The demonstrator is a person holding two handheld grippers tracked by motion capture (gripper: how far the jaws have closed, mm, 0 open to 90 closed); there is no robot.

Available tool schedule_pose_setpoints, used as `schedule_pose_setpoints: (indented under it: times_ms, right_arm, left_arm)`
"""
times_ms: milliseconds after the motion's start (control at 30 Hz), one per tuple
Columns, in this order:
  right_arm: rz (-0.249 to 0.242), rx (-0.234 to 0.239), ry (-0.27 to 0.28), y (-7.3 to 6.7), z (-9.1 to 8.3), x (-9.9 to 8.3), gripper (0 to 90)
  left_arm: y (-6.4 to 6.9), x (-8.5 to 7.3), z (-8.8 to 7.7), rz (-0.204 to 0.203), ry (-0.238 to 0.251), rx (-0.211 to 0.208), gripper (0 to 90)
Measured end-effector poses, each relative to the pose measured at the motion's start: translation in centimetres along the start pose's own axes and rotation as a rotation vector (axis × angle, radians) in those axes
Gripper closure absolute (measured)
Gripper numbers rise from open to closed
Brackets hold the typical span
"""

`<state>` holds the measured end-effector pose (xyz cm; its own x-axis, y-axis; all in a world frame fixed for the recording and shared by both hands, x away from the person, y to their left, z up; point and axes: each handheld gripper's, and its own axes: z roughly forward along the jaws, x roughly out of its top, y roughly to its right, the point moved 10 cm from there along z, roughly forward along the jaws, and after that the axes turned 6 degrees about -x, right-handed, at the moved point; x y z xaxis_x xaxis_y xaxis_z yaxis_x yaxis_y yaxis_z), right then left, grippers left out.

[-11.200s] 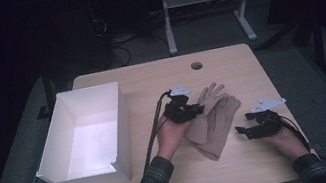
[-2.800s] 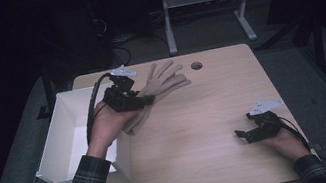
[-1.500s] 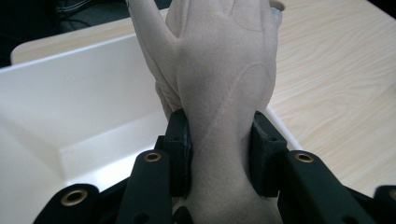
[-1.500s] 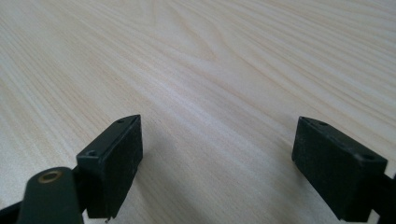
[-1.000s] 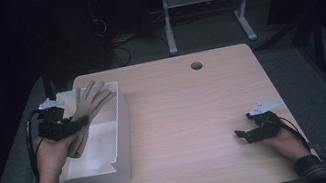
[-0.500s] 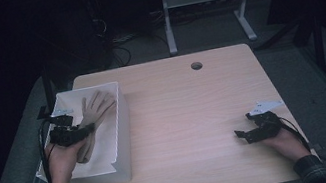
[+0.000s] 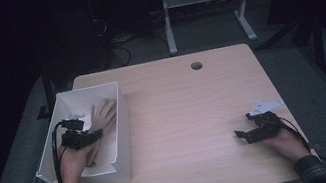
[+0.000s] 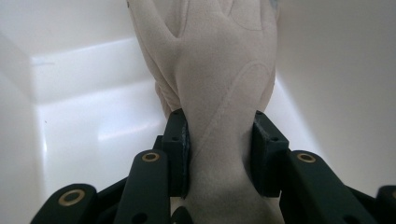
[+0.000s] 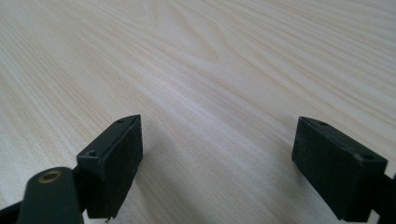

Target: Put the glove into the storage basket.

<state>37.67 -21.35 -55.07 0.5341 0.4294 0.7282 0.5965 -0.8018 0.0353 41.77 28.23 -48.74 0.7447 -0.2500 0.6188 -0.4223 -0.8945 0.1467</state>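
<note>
Now, the room beyond is dark, a metal frame standing on the grey floor, and the light wooden table takes centre stage, a small round hole near its far edge. At its left sits the white box, open-topped. Down inside it goes the left gripper, and there's the beige glove: its wrist end is clamped between the two black pads, which press on the cloth from both sides, while the glove's fingers stretch out ahead of the fingertips toward the box's far wall. Over on the other side, well apart from the box, the right gripper rests low on the table, its jaws spread wide with bare wood grain between and ahead of them, nothing grasped.
</note>
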Motion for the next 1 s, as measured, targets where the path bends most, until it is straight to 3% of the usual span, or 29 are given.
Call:
schedule_pose_setpoints:
  times_ms: [400, 600, 867, 1000]
  right_arm:
    - [-0.002, 0.001, 0.0, 0.0, 0.0, 0.0, 15.9]
    - [-0.002, 0.002, 0.0, 0.0, 0.0, 0.0, 15.9]
    - [-0.002, 0.003, 0.001, -0.1, 0.0, 0.0, 15.9]
    - [-0.002, 0.003, 0.001, 0.0, 0.0, 0.0, 15.9]
  left_arm:
    - [0.1, -1.1, 1.5, -0.004, -0.07, -0.006, 56.3]
    - [0.2, -1.8, 2.2, 0.018, -0.127, -0.006, 45.1]
    - [0.6, -1.3, 1.8, 0.028, -0.099, -0.039, 25.3]
    - [1.2, -0.5, 0.9, 0.035, -0.079, -0.066, 17.8]
